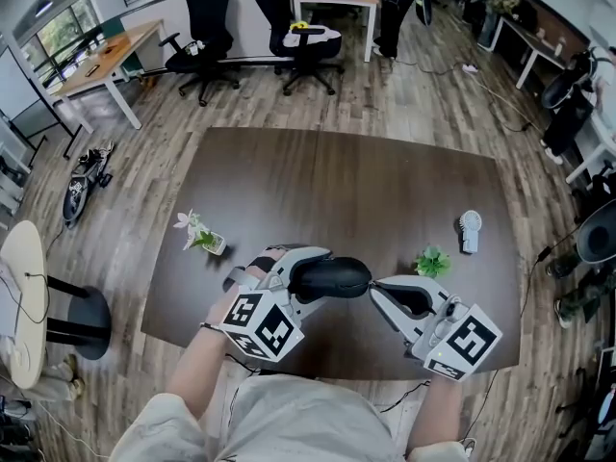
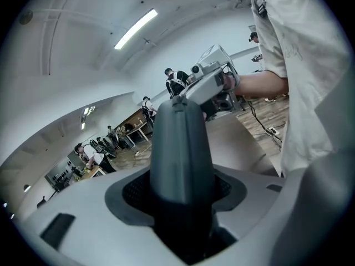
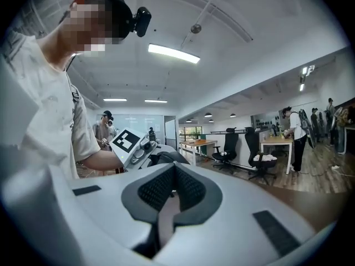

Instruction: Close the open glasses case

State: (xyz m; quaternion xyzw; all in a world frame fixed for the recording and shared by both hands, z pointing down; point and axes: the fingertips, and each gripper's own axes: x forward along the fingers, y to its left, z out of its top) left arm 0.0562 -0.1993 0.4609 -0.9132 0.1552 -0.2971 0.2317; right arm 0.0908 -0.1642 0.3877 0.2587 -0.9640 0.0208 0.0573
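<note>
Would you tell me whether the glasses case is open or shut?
Shut, apparently: the glasses case shows one smooth dark shell, no raised lid.

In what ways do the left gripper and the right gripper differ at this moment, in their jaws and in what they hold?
The left gripper has its jaws apart, clamped on the dark glasses case; the right gripper has its jaws together. The left gripper holds the case, whereas the right gripper holds nothing and only points its tip at the case's end. Both are white and bear a marker cube.
</note>
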